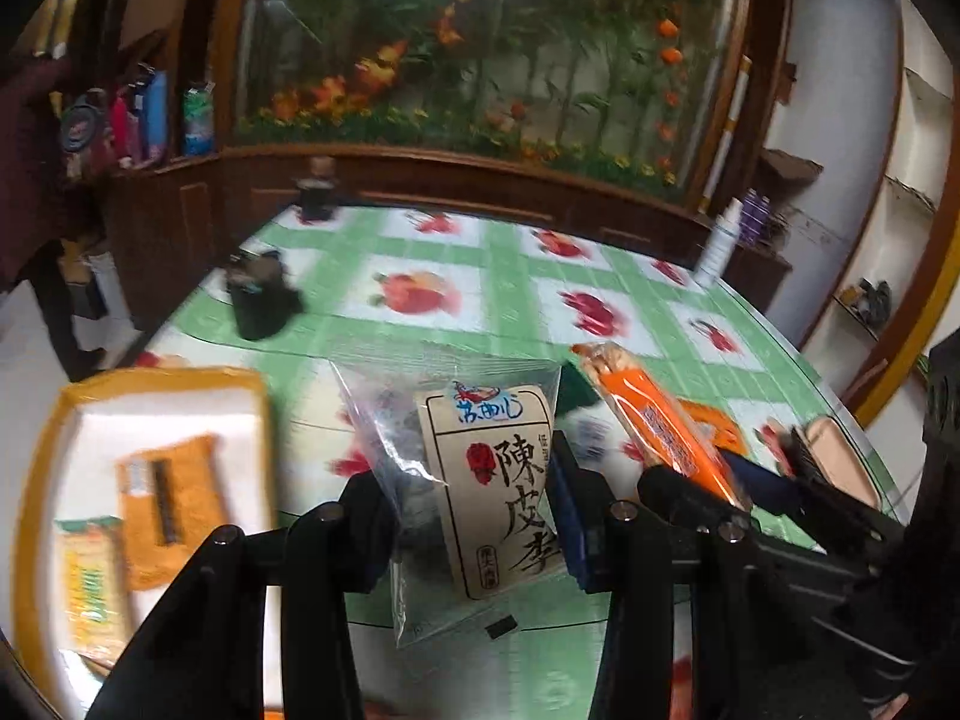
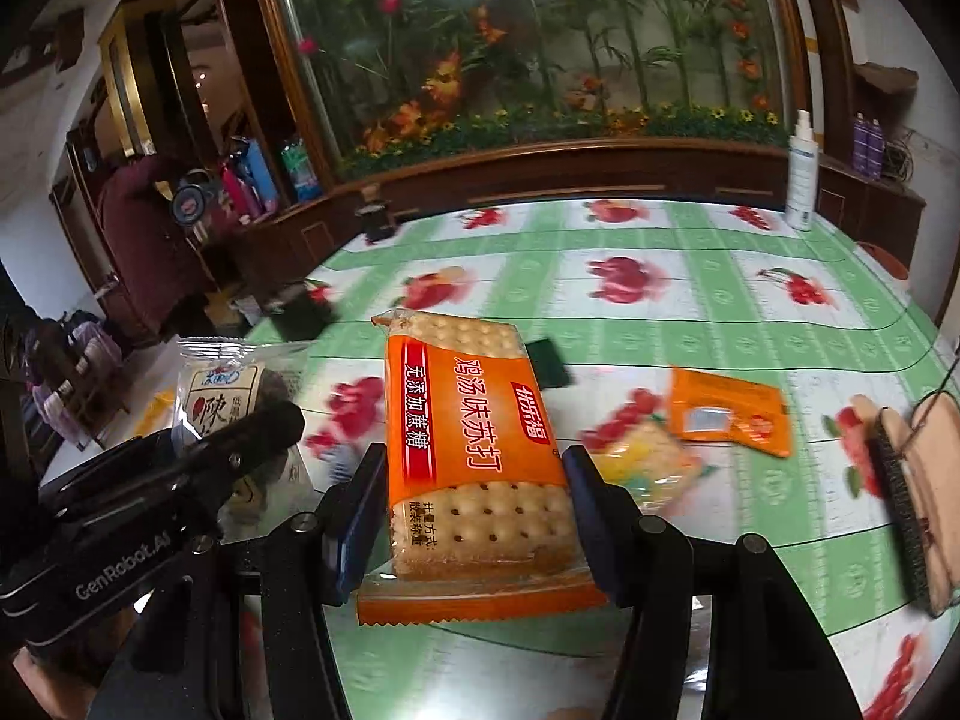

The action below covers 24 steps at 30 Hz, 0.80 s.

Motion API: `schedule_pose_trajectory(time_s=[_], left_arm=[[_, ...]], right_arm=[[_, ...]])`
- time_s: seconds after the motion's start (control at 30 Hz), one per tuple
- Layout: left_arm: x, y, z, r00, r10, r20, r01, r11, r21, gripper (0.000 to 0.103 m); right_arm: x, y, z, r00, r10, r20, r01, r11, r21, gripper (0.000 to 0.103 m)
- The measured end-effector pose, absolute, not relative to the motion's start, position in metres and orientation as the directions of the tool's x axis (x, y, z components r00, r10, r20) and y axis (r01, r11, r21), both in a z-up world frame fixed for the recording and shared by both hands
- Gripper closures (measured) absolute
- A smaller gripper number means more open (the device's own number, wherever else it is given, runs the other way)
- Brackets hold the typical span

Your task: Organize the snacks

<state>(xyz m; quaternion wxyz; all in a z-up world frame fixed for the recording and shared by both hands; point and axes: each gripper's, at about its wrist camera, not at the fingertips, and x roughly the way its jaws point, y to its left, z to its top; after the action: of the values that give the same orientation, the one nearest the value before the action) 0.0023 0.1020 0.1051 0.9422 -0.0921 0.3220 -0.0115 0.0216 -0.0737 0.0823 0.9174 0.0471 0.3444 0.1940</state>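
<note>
My left gripper (image 1: 468, 498) is shut on a clear plum-candy packet (image 1: 480, 480) with a beige label, held above the table. To its left lies a yellow-rimmed white tray (image 1: 162, 414) holding an orange packet (image 1: 174, 510) and a green-yellow cracker pack (image 1: 90, 588). My right gripper (image 2: 474, 498) is shut on an orange soda-cracker pack (image 2: 474, 438), also lifted; that pack (image 1: 654, 420) shows at the right of the left wrist view. On the table lie an orange sachet (image 2: 726, 414) and a yellowish snack bag (image 2: 648, 468). The plum packet (image 2: 222, 396) and left gripper appear at the left of the right wrist view.
The table wears a green-and-white fruit-print cloth (image 2: 690, 300). A brush (image 2: 918, 510) lies at the right edge, a white spray bottle (image 2: 801, 174) at the back right, dark small objects (image 1: 261, 300) at the back left. A wooden cabinet with an artificial-flower display (image 2: 540, 60) stands behind.
</note>
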Motion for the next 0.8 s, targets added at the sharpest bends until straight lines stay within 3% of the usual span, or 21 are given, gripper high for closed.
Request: schedule_pose_trajectory(time_s=[0.3, 0.57, 0.8], left_arm=[[-0.011, 0.189, 0.113, 0.801, 0.059, -0.595, -0.218, 0.956, -0.198, 0.060], [-0.014, 0.239, 0.101, 0.741, 0.235, -0.630, -0.407, 0.902, -0.142, 0.060], [-0.010, 0.266, 0.082, 0.673, 0.273, -0.687, -0.478, 0.869, -0.124, 0.060]], right_arm=[[0.009, 0.009, 0.100, 0.651, 0.496, -0.574, -0.419, 0.866, 0.273, 0.040], [-0.016, 0.071, 0.082, 0.575, 0.564, -0.593, -0.530, 0.809, 0.255, 0.040], [-0.027, 0.088, 0.063, 0.524, 0.587, -0.617, -0.588, 0.773, 0.237, 0.040]])
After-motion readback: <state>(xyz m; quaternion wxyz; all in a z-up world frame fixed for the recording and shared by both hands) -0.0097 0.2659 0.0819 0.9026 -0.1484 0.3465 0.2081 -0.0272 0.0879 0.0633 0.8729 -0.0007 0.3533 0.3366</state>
